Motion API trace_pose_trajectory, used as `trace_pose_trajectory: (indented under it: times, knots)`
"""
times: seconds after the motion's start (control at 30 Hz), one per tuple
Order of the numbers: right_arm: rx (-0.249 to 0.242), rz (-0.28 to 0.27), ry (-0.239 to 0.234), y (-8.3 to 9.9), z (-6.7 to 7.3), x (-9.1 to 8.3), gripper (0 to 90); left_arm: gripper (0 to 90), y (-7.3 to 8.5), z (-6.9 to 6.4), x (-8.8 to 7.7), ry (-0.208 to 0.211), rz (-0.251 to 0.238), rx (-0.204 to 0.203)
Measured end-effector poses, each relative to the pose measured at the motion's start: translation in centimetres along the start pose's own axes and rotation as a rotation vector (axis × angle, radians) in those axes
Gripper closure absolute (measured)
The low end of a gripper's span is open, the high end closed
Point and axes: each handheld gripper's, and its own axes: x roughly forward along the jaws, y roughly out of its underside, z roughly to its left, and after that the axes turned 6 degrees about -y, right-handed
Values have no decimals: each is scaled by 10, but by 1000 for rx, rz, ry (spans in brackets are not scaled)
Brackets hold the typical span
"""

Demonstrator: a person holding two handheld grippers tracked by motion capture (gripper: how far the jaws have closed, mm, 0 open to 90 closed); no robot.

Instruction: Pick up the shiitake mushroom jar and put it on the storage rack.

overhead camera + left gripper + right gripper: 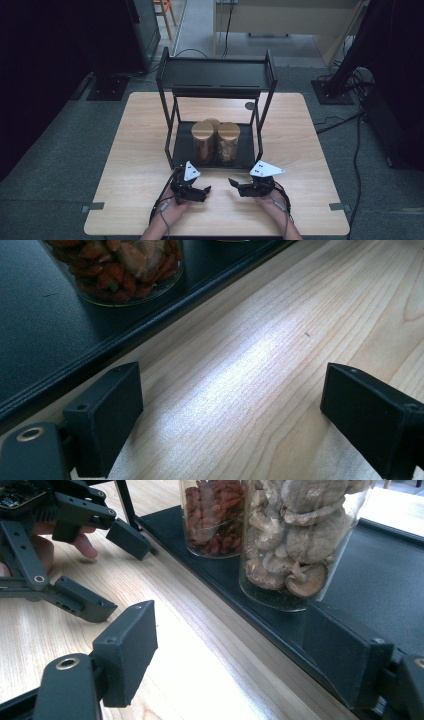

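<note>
Resting on the tabletop (135,150) with jaws wide and empty, both grippers face the rack's lower shelf (182,147); the upright mushroom jar (295,540) stands directly ahead of the right gripper (240,650), nearer than the left gripper (230,410).

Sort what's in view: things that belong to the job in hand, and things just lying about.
In the job:
- left gripper, open
- right gripper, open
- jar of red dried bits
- jar of dried mushrooms
- black two-tier rack

Lying about:
- third jar behind
- grey disc on table
- orange chair

matt wooden table (130,150), glossy glass jars (295,540).
</note>
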Motion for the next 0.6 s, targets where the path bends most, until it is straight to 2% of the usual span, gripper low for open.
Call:
trace_pose_trajectory:
  times: [0.6]
  knots:
    - [-4,13,-4,1,1,2,221,102,0,0,0,0,0,0]
